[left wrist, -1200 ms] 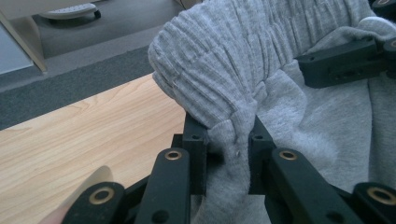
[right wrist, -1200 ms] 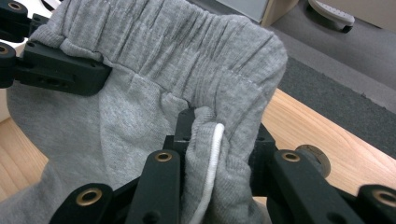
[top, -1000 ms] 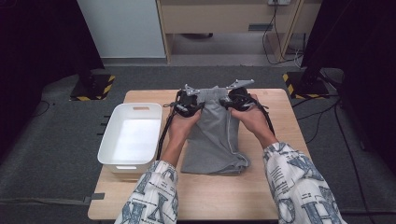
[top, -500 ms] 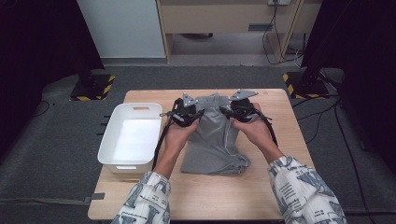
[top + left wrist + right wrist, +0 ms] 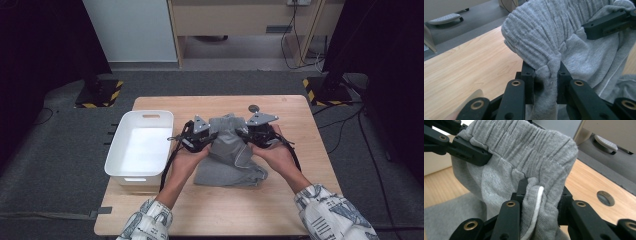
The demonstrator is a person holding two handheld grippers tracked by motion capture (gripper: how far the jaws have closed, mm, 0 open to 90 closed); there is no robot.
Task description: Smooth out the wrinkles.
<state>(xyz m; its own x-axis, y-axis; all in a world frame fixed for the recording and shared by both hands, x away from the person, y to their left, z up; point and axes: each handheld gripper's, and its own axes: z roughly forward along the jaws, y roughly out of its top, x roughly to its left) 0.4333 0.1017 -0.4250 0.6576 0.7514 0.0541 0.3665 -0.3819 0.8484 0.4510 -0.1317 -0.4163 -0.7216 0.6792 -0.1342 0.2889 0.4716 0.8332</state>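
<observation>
In the middle of the wooden table (image 5: pixel 300 200), a grey garment (image 5: pixel 231 157) with a ribbed, elastic waistband is held up at its far end by both grippers, while its near part lies crumpled on the tabletop. The left gripper (image 5: pixel 204 137) has its jaws closed on the waistband's left end; in the left gripper view a bunched fold of the ribbed fabric (image 5: pixel 544 45) is pinched between the two black jaws (image 5: pixel 545 80), with the cloth hanging down through them. The right gripper (image 5: pixel 252 134) has its jaws clamped on the waistband's right end; in the right gripper view the gathered fabric (image 5: pixel 524 152) and a white cord or edging (image 5: pixel 537 197) are squeezed between its jaws. The two grippers sit close together, so the waistband sags in a curve between them, and each gripper view shows the other gripper's jaw biting the far side of the band. A white plastic bin (image 5: pixel 120 170) stands at the left edge of the table, just beside the left hand (image 5: pixel 192 157), apart from the garment. A small round grey disc (image 5: pixel 254 107) is set in the tabletop just beyond the right gripper. The right hand (image 5: pixel 272 155) rests over the garment's right edge.
</observation>
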